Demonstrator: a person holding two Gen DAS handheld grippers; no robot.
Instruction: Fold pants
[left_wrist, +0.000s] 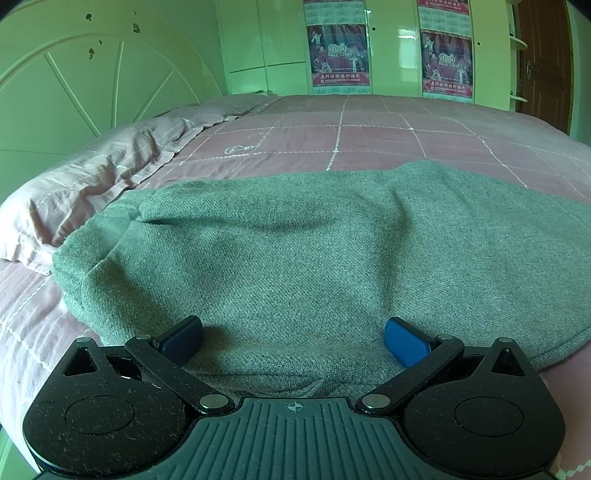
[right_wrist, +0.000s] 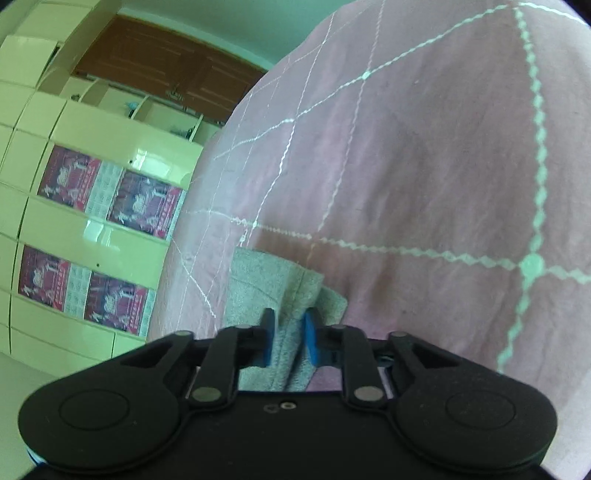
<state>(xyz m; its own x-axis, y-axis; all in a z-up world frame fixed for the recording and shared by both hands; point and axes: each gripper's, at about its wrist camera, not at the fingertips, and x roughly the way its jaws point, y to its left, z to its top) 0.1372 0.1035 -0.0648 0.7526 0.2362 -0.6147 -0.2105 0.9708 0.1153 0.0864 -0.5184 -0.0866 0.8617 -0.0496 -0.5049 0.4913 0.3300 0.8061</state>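
Right tool (right_wrist: 289, 338) pinches pants (right_wrist: 258, 288) (grey).

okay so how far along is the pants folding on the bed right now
Partly done, it seems: the grey pants lie on the bed with at least one layer doubled over. In hand: the right gripper is clamped on a fabric edge; the left gripper is open over the cloth. Remaining: carrying that fold over.

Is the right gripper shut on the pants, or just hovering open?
Shut on them. The right gripper has a fold of the grey pants pinched between its blue pads, lifted off the bedspread.
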